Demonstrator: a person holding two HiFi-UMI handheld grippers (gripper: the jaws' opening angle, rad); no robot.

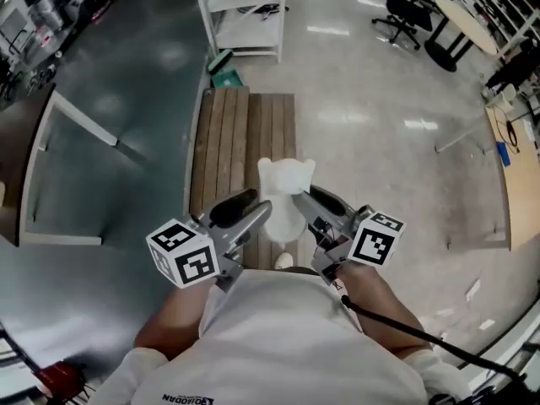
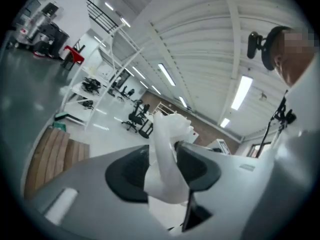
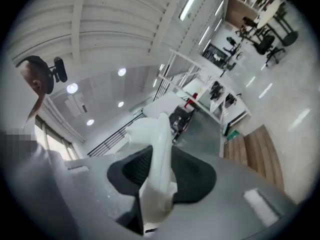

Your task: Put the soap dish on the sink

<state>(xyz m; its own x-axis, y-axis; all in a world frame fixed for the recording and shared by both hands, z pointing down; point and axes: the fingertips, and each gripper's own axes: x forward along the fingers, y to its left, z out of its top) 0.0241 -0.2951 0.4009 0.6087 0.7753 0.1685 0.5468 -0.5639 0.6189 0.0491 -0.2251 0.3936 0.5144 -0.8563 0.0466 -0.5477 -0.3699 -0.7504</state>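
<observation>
Soap dish (image 1: pixel 285 184), white, matte, eared outline, pinched by left claw (image 1: pixel 258 213), right claw (image 1: pixel 307 212).

The soap dish (image 1: pixel 285 186) looks like smooth white plastic, the slatted bench (image 1: pixel 224 150) brown wood, the floor (image 1: pixel 380 125) glossy.

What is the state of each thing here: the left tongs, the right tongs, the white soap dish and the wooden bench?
Left tongs: shut on the soap dish.
Right tongs: shut on the soap dish too.
Soap dish: held in the air between both tongs, not set down; no sink in view.
Wooden bench: standing on the floor, below the dish.
</observation>
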